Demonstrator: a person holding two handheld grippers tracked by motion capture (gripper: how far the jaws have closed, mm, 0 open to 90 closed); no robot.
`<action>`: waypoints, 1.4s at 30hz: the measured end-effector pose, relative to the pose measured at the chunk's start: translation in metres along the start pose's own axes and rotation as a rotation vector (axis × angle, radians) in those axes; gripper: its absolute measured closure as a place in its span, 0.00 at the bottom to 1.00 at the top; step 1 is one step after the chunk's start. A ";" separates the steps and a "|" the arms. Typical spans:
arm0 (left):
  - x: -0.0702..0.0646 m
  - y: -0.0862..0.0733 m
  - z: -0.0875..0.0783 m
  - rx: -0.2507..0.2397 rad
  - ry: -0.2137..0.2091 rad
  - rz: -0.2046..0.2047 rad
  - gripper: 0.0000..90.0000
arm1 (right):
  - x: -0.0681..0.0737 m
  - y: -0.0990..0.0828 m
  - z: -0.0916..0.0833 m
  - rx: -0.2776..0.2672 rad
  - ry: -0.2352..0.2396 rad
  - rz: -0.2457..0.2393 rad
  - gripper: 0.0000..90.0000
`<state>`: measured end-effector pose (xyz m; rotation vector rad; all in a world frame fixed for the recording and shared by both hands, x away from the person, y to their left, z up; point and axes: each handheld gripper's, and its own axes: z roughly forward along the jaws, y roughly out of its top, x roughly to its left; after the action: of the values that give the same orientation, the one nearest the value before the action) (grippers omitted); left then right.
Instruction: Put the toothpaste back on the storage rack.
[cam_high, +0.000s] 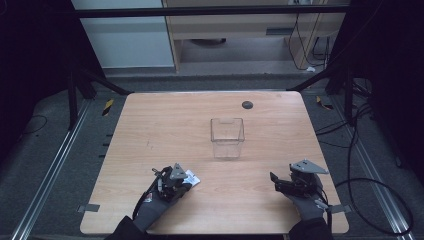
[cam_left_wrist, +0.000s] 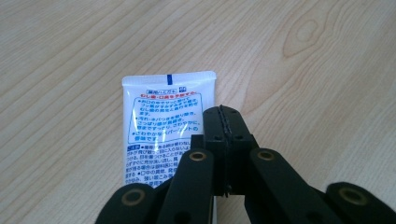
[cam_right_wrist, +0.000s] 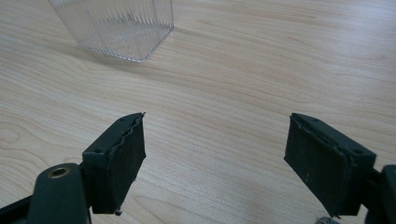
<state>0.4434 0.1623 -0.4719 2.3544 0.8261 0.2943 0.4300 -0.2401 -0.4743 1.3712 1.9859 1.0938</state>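
A white toothpaste tube (cam_left_wrist: 163, 126) with blue and red print lies flat on the wooden table (cam_high: 165, 130); in the high view the tube (cam_high: 193, 178) sits near the front left. My left gripper (cam_left_wrist: 226, 116) is shut, its pads pressed together with nothing showing between them, and it hovers over the tube's right edge. In the high view the left gripper (cam_high: 185, 184) rests beside the tube. My right gripper (cam_right_wrist: 215, 140) stands open over bare wood, and the high view shows the right gripper (cam_high: 276, 183) at the front right. A clear ribbed plastic container (cam_high: 227, 137) stands mid-table.
The clear container (cam_right_wrist: 119, 28) is ahead and to the left of the right jaws. A small dark round disc (cam_high: 247, 104) is set in the table near its far edge. Cables trail on the floor at the right.
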 end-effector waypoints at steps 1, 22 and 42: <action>0.000 0.000 0.000 -0.004 0.007 -0.005 0.99 | 0.000 0.000 0.000 0.001 -0.001 -0.001 0.22; 0.013 0.008 -0.038 -0.071 0.120 -0.065 0.58 | -0.002 0.000 0.001 0.004 -0.005 -0.003 0.21; 0.026 0.009 -0.033 0.087 0.102 -0.079 0.27 | -0.001 0.000 0.003 0.015 0.000 0.002 0.20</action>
<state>0.4549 0.1886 -0.4403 2.3966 0.9968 0.3542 0.4326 -0.2403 -0.4758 1.3811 1.9972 1.0817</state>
